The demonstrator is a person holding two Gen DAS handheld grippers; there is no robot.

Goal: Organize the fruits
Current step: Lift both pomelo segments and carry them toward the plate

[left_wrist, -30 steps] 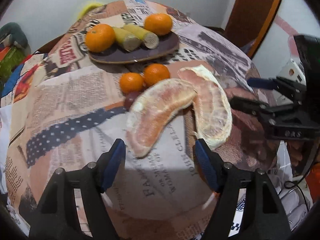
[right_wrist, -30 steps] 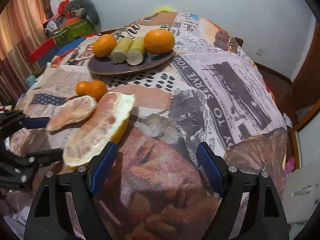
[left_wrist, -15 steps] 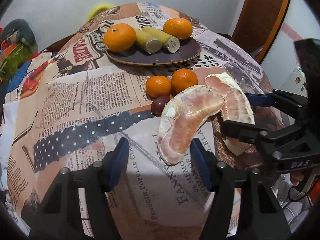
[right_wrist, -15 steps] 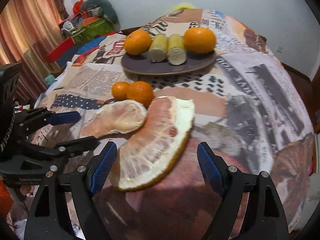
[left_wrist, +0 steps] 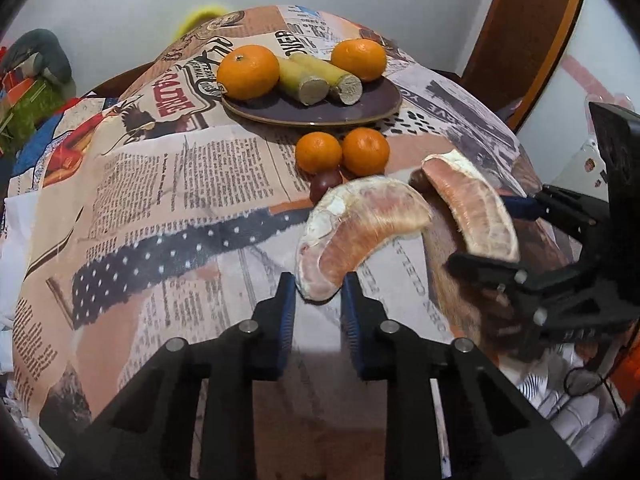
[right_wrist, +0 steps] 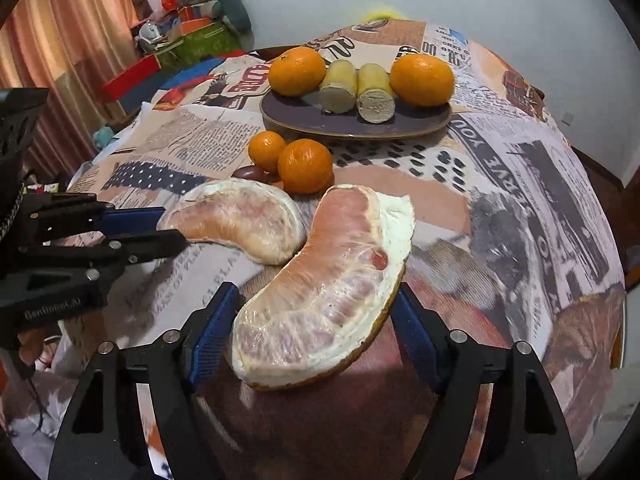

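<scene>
My left claw (left_wrist: 319,295) clamped on near tip of left pomelo wedge (left_wrist: 360,232). My right claw (right_wrist: 316,320) spread wide, straddling right pomelo wedge (right_wrist: 328,288) on tablecloth (right_wrist: 520,200). Two tangerines (right_wrist: 305,165) just beyond; plate (right_wrist: 352,126) farther ahead.

left wrist: low, close, facing plate (left_wrist: 360,116) | right wrist: same, from right | shared: tabletop fruit
</scene>
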